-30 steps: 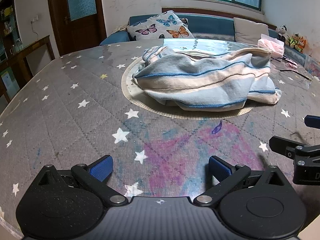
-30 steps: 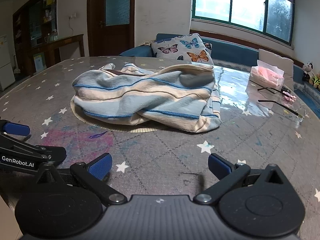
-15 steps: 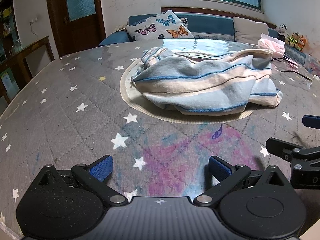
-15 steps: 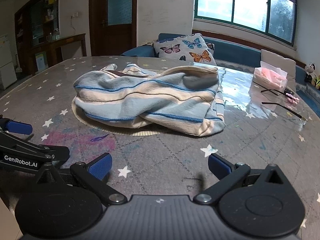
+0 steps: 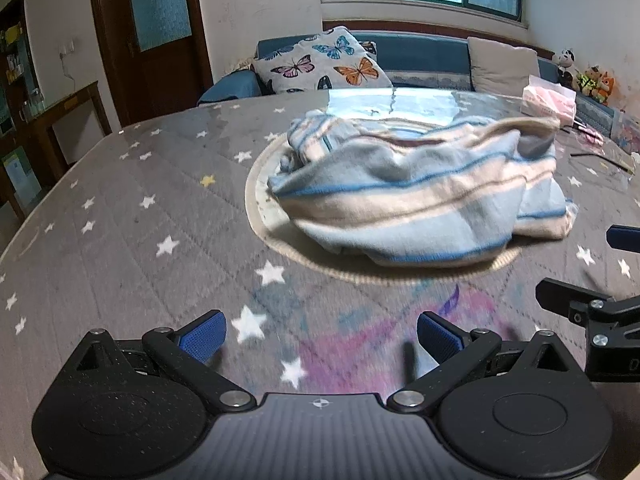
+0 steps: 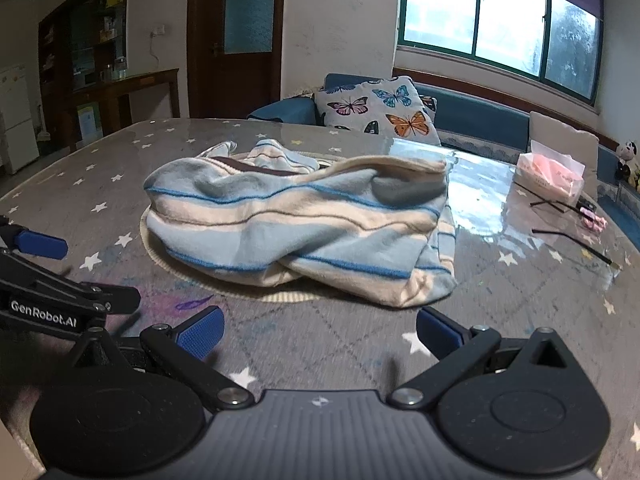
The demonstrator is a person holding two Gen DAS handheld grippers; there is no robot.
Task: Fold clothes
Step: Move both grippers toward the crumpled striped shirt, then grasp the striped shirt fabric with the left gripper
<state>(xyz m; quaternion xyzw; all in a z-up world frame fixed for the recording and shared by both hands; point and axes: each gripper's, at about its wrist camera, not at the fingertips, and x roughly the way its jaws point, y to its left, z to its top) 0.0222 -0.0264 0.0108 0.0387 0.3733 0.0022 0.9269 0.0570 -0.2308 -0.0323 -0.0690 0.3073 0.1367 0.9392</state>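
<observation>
Both grippers are hovering over the near edge of the table (image 5: pixel 120 220), jaws spread wide and holding nothing: the left gripper (image 5: pixel 320 334) and, beside it, the right gripper (image 6: pixel 320 330). Neither is touching the crumpled striped garment (image 6: pixel 296 220), which is lying mid-table on a round mat (image 5: pixel 260 184).

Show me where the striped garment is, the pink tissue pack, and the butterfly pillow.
striped garment (image 6: pixel 296 220), right wrist view, on its broad front fold.
pink tissue pack (image 6: pixel 550 174), right wrist view, on the pink front face.
butterfly pillow (image 5: pixel 320 66), left wrist view, on the middle of its printed cover.
</observation>
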